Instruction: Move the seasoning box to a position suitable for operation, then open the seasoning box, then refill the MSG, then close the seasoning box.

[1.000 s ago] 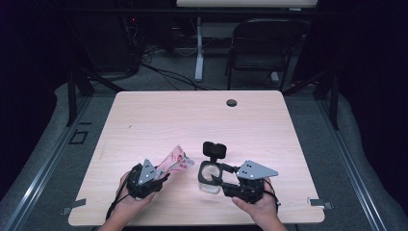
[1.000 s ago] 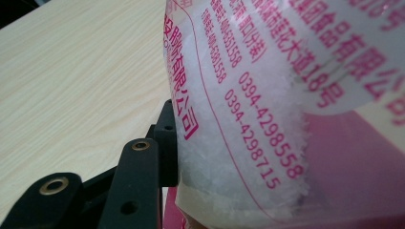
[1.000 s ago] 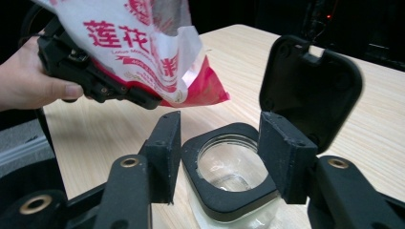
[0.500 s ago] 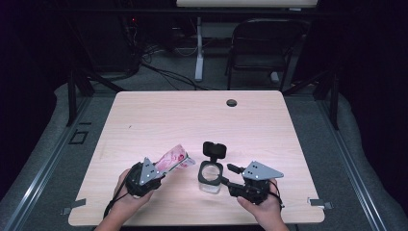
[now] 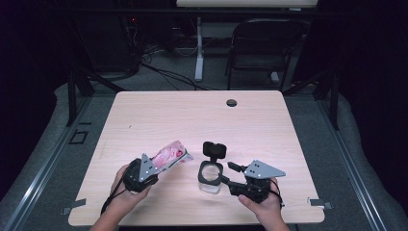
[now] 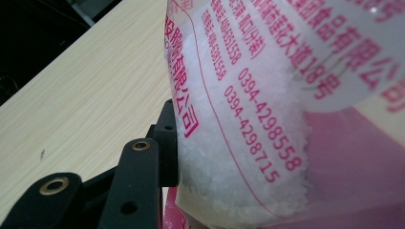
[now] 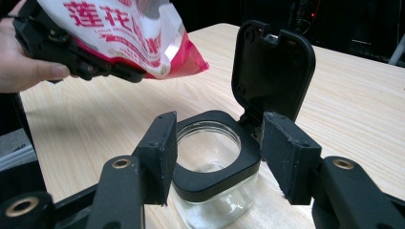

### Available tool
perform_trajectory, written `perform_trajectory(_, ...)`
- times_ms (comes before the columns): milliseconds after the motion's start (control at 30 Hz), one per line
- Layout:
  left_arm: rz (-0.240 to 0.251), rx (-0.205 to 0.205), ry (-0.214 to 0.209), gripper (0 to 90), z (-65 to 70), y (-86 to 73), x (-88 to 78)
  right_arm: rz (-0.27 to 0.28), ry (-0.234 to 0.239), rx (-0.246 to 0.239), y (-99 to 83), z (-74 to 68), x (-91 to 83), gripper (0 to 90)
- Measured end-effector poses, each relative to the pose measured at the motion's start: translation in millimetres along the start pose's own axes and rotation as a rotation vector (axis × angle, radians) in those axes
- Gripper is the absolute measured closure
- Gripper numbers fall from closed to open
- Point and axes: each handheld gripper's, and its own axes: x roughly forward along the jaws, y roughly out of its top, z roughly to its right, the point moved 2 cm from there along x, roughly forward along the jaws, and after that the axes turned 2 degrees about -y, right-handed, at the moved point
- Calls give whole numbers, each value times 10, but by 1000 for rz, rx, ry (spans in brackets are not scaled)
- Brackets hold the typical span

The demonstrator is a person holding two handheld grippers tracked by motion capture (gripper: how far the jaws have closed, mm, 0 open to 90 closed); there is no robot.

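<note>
From above the near edge we look forward and down on the whole table; riding the left gripper we sit pressed against the bag; riding the right gripper we look closely over the jar toward that bag, shared with both other views.

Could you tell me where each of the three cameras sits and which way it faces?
High view: above the person's side, looking forward and down on the table; both hands hold tools, left tool, right tool.
Left gripper view: on the left tool, looking along a black jaw into the pink bag.
Right gripper view: on the right tool, facing the open glass jar; a hand shows.
All three share the bag.
</note>
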Motion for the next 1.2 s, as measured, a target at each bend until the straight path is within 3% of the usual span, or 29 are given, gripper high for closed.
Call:
perform_trajectory(633, -20, 82, 55, 604, 78, 102, 69, 16, -26, 27, -8, 14, -6, 482)
perform_trajectory(1200, -31, 128, 120, 604, 150, 109, 91, -20, 4, 15, 17, -100, 46, 554)
